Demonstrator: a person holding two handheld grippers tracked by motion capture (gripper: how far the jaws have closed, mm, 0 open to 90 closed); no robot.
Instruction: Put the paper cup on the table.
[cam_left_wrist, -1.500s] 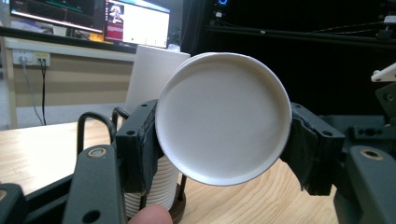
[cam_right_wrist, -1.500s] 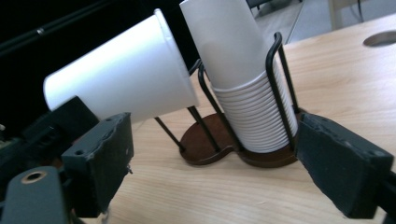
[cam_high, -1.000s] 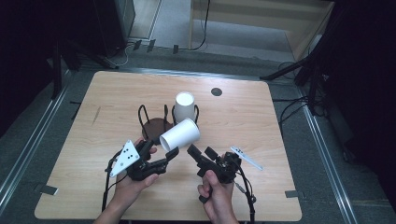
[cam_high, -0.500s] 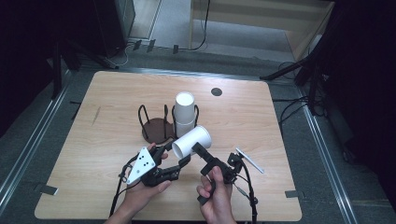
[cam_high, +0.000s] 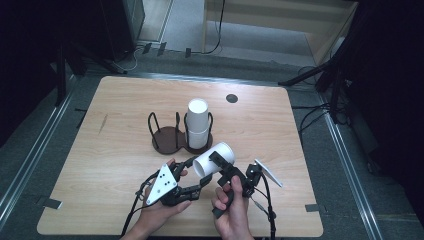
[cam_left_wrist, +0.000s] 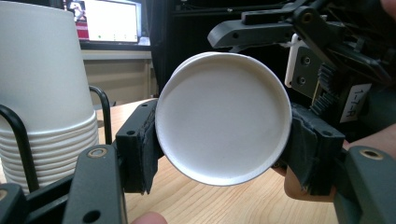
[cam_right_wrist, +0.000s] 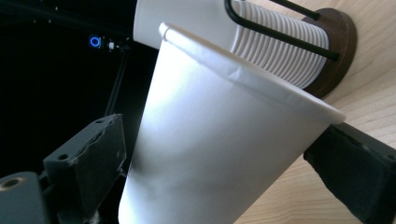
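Observation:
A white paper cup (cam_high: 214, 159) lies on its side in the air above the table's near middle. My left gripper (cam_high: 196, 172) is shut on its base end; in the left gripper view both pads (cam_left_wrist: 140, 144) press the round cup bottom (cam_left_wrist: 223, 116). My right gripper (cam_high: 223, 167) reaches in from the right around the cup's wall (cam_right_wrist: 219, 154). Its jaws have just been closing with the cup between them, and a narrow gap still shows beside the left pad (cam_right_wrist: 93, 154). A stack of white cups (cam_high: 198, 122) stands upside down in a dark wire holder (cam_high: 167, 139).
The holder's left round bay has no cups in it. A small black disc (cam_high: 231, 98) is set in the wooden table (cam_high: 125, 100) at the back right. Metal rails and cables run along the floor on both sides, and dark equipment stands behind.
My left gripper has carried the cup to the right and toward the person, away from the stack and into the right gripper's jaws. The right hand has stayed about where it was.

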